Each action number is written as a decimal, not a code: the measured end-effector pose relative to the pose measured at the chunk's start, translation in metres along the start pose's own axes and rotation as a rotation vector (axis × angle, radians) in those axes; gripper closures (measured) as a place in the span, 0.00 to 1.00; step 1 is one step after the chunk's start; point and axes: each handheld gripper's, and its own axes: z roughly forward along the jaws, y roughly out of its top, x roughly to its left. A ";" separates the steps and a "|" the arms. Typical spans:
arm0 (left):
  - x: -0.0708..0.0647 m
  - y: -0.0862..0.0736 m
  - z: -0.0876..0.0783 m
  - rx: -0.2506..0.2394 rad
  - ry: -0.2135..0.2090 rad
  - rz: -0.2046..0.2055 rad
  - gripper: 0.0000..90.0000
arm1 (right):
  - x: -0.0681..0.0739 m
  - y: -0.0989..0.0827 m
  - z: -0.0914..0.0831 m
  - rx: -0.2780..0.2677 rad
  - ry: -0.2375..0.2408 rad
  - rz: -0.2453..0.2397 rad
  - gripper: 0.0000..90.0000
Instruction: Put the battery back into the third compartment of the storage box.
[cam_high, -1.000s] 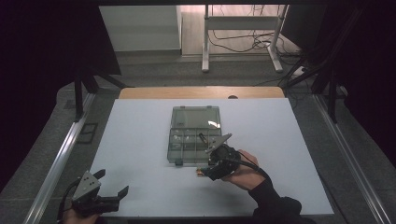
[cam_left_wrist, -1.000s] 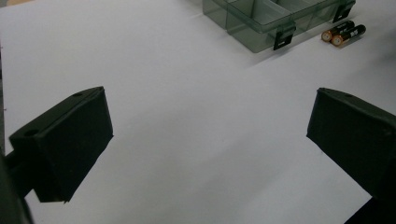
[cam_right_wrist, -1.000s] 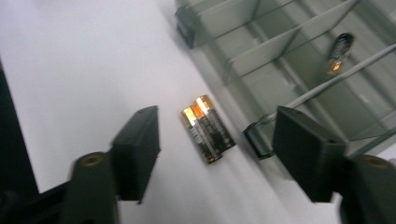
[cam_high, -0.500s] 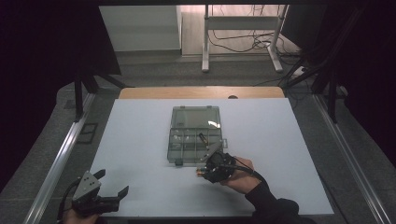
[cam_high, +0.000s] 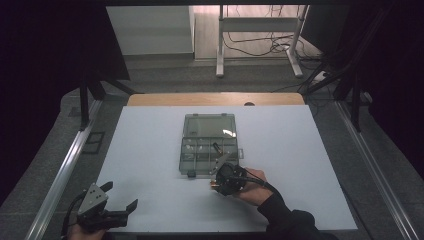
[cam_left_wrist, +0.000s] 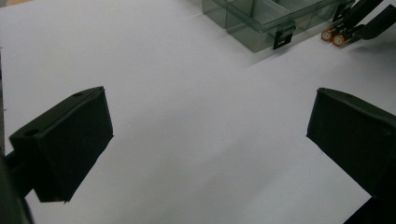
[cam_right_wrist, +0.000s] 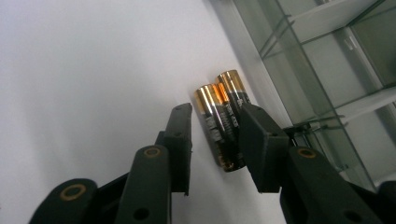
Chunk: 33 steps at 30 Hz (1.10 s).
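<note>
Right gripper view is showing me two batteries (cam_right_wrist: 224, 121) lying side by side on the table (cam_right_wrist: 93, 70), just beside the box (cam_right_wrist: 327, 70) wall. My right gripper (cam_right_wrist: 215, 140) is straddling them, its jaws having just been closing, with a gap at the left pad, so not yet clenched. Open table is lying to the left. In the high view, my left gripper (cam_high: 122, 210) is resting near the table's front edge, jaws released wide, well apart.
</note>
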 end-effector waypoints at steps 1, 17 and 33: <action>0.000 0.000 0.000 0.000 0.000 0.000 0.01 | 0.000 0.000 0.001 0.006 0.003 -0.012 0.74; 0.000 0.000 0.000 0.000 -0.001 0.002 0.01 | 0.003 0.000 0.003 0.012 0.051 0.017 0.85; 0.000 0.000 0.001 0.003 -0.001 -0.005 0.01 | -0.007 0.001 -0.021 -0.077 0.038 0.089 0.85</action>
